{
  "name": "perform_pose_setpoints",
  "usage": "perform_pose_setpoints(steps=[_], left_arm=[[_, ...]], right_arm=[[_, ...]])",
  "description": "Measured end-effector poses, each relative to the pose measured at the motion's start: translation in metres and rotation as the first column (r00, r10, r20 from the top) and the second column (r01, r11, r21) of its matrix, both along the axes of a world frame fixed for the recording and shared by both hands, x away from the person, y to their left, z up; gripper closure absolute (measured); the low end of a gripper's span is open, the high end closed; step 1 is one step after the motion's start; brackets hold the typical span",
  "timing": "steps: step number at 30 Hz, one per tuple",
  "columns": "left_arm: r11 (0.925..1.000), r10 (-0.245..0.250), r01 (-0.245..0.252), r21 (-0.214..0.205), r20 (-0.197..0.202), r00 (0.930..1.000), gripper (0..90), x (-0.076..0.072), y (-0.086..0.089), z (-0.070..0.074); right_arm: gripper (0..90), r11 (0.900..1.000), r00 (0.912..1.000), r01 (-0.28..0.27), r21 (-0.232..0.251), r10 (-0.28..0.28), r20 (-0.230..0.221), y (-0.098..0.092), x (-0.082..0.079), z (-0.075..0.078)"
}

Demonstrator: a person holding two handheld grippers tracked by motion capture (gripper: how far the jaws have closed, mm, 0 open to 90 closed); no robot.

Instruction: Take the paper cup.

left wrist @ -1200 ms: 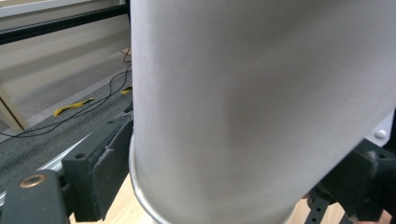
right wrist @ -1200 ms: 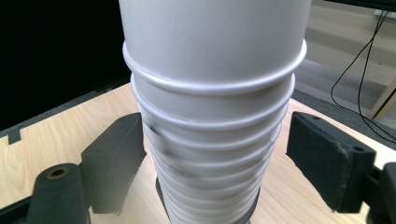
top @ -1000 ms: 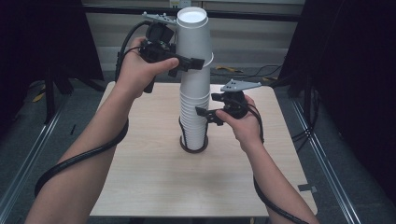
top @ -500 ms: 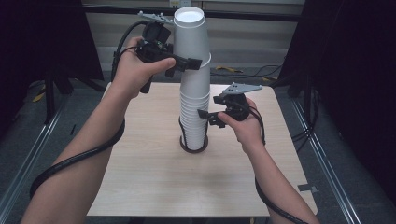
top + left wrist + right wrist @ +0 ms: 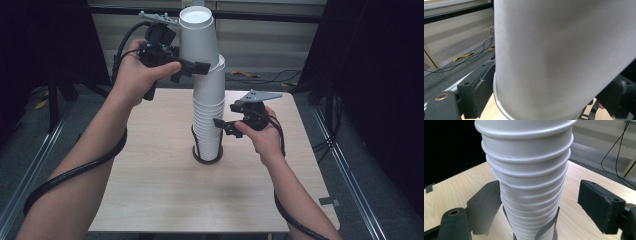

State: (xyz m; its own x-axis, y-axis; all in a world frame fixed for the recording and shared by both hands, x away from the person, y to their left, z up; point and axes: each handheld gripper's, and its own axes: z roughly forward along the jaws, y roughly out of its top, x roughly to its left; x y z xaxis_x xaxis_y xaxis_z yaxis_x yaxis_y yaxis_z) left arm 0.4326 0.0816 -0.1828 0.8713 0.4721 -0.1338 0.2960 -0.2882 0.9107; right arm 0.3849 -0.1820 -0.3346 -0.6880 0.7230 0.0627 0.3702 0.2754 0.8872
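Note:
A tall stack of white paper cups (image 5: pixel 207 120) stands in a black holder (image 5: pixel 206 159) at the table's middle. My left gripper (image 5: pixel 200 64) is shut on the top cup (image 5: pixel 197 37), which leans left, part-way out of the stack. In the left gripper view the cup (image 5: pixel 561 55) sits between both pads. My right gripper (image 5: pixel 218 122) straddles the lower stack from the right. In the right gripper view the stack (image 5: pixel 529 177) lies against one pad (image 5: pixel 486 205), while the other pad (image 5: pixel 599 205) stands well clear of it, so the jaws are open.
The wooden table (image 5: pixel 150 190) has black curtains to both sides and metal rails along its edges. Cables lie on the floor behind it (image 5: pixel 250 75). A small tape mark (image 5: pixel 327 201) sits near the front right corner.
The left gripper and the top cup have shifted slightly to the left, and the cup leans a little more. The right gripper and the stack have stayed put.

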Motion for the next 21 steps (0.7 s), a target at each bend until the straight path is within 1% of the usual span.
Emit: perform_pose_setpoints(steps=[3,4,7,16,17,19,21], left_arm=[[1.0,-0.004,0.004,0.008,0.001,1.0,11.4,-0.001,0.003,0.0],[1.0,0.001,-0.001,0.002,-0.003,1.0,11.4,-0.002,0.004,0.0],[1.0,-0.002,0.002,0.006,0.002,1.0,11.4,-0.002,0.008,-0.001],[1.0,0.003,-0.003,-0.005,-0.002,1.0,11.4,-0.007,0.017,-0.002],[1.0,-0.006,0.006,0.001,0.007,1.0,11.3,-0.01,0.018,0.0],[1.0,-0.009,0.009,0.004,0.006,0.9999,11.3,-0.011,0.019,0.0],[0.9998,-0.001,0.001,0.019,0.01,1.0,11.3,-0.013,0.023,0.001]], right_arm=[[18.3,1.0,1.0,0.001,-0.001,-0.001,-0.003,-0.001,0.0,-0.001],[18.3,1.0,1.0,0.002,-0.001,-0.002,-0.003,-0.001,0.0,-0.001],[18.3,1.0,1.0,0.003,-0.002,-0.003,-0.002,-0.002,0.0,-0.002],[18.3,1.0,1.0,0.004,-0.004,-0.005,-0.009,-0.004,-0.001,-0.003],[18.3,1.0,0.9999,0.004,-0.005,-0.004,-0.01,-0.004,-0.001,-0.003],[18.3,1.0,0.9999,0.003,-0.007,-0.003,-0.01,-0.004,-0.001,-0.003],[18.3,1.0,0.9999,0.004,-0.009,-0.004,-0.01,-0.005,-0.002,-0.003]])
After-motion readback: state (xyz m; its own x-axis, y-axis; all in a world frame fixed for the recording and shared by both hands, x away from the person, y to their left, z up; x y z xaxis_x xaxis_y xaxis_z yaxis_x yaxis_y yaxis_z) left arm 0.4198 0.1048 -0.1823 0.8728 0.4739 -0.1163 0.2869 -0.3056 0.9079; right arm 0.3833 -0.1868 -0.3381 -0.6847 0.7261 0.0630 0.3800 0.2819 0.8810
